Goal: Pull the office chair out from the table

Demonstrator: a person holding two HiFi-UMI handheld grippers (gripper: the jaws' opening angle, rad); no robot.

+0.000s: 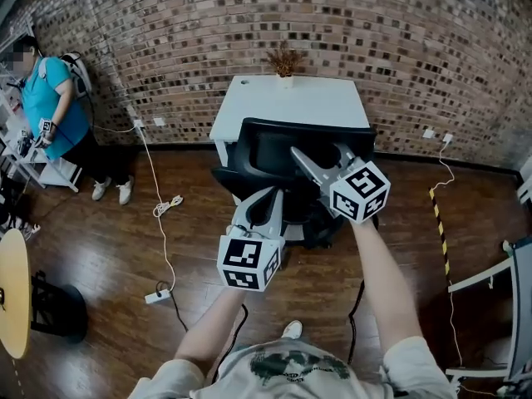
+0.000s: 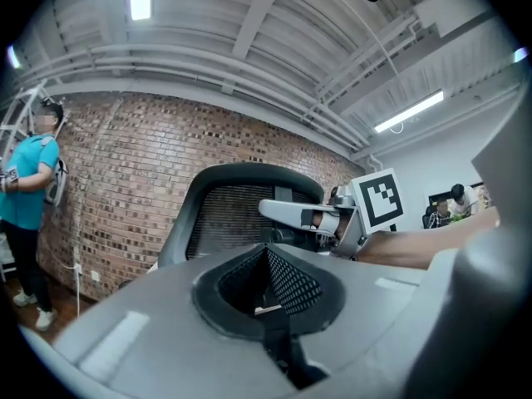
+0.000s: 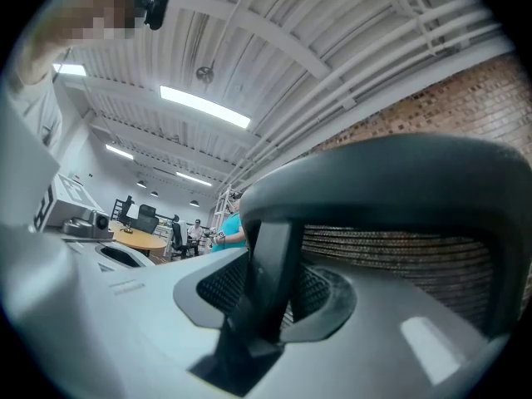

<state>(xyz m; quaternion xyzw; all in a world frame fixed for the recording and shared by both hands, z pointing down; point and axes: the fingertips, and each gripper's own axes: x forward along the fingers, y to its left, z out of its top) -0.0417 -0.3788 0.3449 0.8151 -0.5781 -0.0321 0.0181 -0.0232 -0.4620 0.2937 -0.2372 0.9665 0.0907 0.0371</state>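
My right gripper (image 1: 298, 153) is clamped on the top rim of the office chair (image 1: 264, 150) and my left gripper (image 1: 272, 196) hangs just behind it, jaws together and empty, but the chair sits tucked under the white table (image 1: 291, 98), so I judge the pull not yet begun.

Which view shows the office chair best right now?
Head view: it shows most of the office chair pushed up to the white table. The left gripper view shows only its mesh back ahead; the right gripper view shows just its top rim and a dark bar clamped in the right gripper.
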